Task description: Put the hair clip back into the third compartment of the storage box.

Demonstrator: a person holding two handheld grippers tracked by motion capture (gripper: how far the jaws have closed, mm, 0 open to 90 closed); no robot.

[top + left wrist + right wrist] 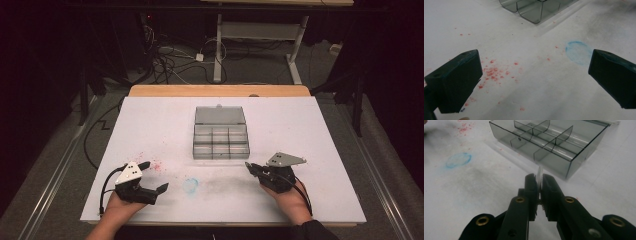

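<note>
A smoky clear compartment box (pixel 194 145) stands mid-table with its lid (pixel 220 115) laid open behind it. My right gripper (pixel 250 166) hovers just in front of the box's right front corner, pointing left. In the right gripper view its jaws (pixel 538 180) are shut on a thin clear plastic divider piece (pixel 539 171) that sticks up between the pads, with the box (pixel 554 165) a short way ahead. My left gripper (pixel 154 176) rests at the front left of the table, open with nothing in it. Its wide-apart jaws (pixel 534 72) frame bare tabletop, and the box corner (pixel 531 12) lies far ahead.
The white table top (pixel 310 150) carries a blue ring smudge (pixel 190 185) (pixel 578 52) (pixel 458 160) between the two hands and red specks (pixel 152 165) (pixel 494 72) near the left gripper. Cables and a desk frame stand on the floor beyond the far edge.
</note>
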